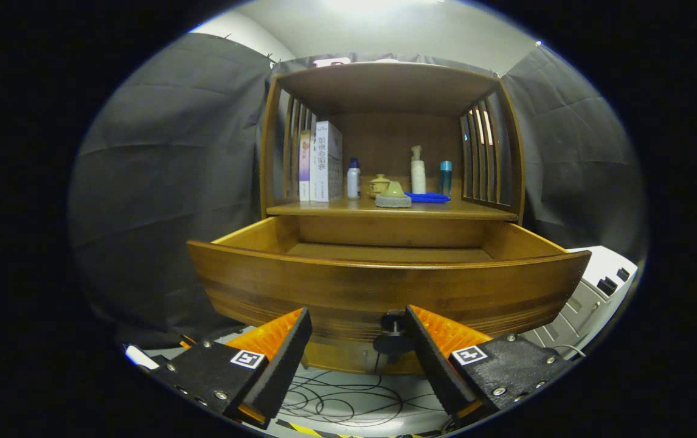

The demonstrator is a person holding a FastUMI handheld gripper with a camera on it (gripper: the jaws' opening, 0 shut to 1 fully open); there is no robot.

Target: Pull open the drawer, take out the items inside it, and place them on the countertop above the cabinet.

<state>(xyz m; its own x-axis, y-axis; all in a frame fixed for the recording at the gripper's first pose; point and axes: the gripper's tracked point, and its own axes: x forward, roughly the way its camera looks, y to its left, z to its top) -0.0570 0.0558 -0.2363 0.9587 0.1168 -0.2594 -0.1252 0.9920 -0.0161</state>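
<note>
Drawer (385, 286) is standing pulled out toward the camera, its wide front panel running crosswise and its length reaching back into the cabinet (391, 85). The front panel is hiding most of the inside: only the far strip of the drawer floor and the tops of the side walls are showing, and nothing can be made out lying on that strip. The dark round knob (392, 339) under the front panel is partly covered by the right finger, sitting just beside its inner edge.

The gripper (357, 347) is hovering low, just in front of the drawer front and pointing straight at it, level. Its fingers are spread wide apart, pinching nothing, with the knob lying between them, nearer the right one.

On the countertop (336, 208) above the drawer, books (321, 161) are standing upright at the left, with a white bottle (353, 179), a small lidded pot (379, 184), a greenish object on a pad (393, 196), a blue flat thing (427, 198), a pump bottle (418, 170) and a blue tube (446, 176). Labels are too small to tell. Cables (348, 401) are lying looped on the floor below.
</note>
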